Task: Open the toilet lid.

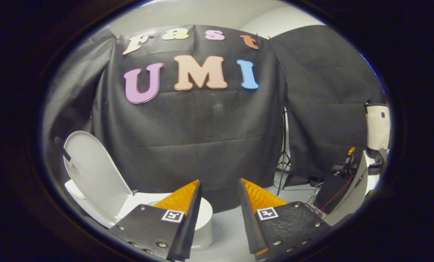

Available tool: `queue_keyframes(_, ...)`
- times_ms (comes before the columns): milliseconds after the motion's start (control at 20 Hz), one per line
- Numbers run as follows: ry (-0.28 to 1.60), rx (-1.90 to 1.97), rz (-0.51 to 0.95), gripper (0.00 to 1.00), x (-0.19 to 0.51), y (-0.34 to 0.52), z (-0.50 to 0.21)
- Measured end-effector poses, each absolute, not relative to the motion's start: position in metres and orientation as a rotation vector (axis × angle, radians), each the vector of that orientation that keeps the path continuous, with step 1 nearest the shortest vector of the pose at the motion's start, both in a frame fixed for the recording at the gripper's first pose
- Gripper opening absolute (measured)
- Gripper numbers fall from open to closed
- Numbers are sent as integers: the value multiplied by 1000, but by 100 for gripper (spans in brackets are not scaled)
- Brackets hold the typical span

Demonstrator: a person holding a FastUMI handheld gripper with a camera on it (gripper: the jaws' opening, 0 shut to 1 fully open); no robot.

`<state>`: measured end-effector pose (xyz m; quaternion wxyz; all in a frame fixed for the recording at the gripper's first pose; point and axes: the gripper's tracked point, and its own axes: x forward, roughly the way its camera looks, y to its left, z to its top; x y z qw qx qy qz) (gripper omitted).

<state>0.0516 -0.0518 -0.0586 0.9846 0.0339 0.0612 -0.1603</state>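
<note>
Toilet lid (93,171), lower left of the frame: stands raised over the toilet (202,218), task judged done; gripper (218,203), lower centre, fingers spread and holding nothing, apart from lid; next move likely only a withdrawal.

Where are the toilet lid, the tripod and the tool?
toilet lid (93,171): gripper view, middle of its raised white underside.
tripod (284,160): gripper view, its thin black pole by the cloth.
tool (218,189): gripper view, the open gap between its empty fingertips.

Gripper (218,196): black screwed plates, orange ridged fingers (179,200), square black-white tags.
</note>
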Motion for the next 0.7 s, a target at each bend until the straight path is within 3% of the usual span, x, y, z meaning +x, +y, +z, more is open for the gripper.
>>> queue_keyframes(700, 127, 89, -325, 58, 54, -54, -64)
